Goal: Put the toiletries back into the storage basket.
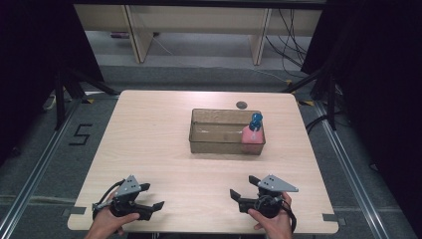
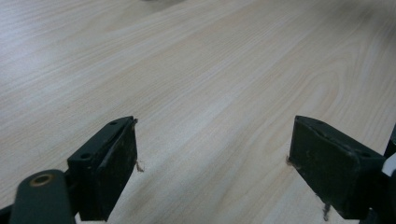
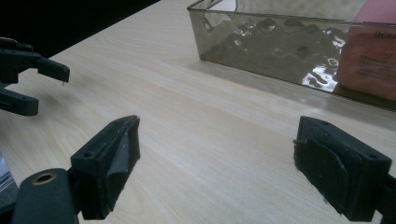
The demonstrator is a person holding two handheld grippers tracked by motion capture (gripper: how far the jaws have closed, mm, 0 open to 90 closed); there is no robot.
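From the high view, I hold my left gripper (image 1: 152,196) near the table's (image 1: 149,139) near-left corner and my right gripper (image 1: 242,191) near the near-right corner, both resting low over the wood with their jaws spread and nothing between them. Farther up the table, well apart from both, sits a clear smoky tray (image 1: 219,140); a pink bottle (image 1: 252,134) with a blue cap (image 1: 256,119) stands at its right end.

In the left gripper view, my two black jaws stand wide apart over bare pale wood grain, gripping nothing. A blurred shape at the very top edge I cannot identify.

In the right gripper view, my jaws are likewise spread wide and empty. Ahead lies the tray (image 3: 261,42), its rippled wall catching light, and the pink bottle (image 3: 366,60) shows through it at the right. My left gripper's (image 3: 42,86) open tips show at the far left.
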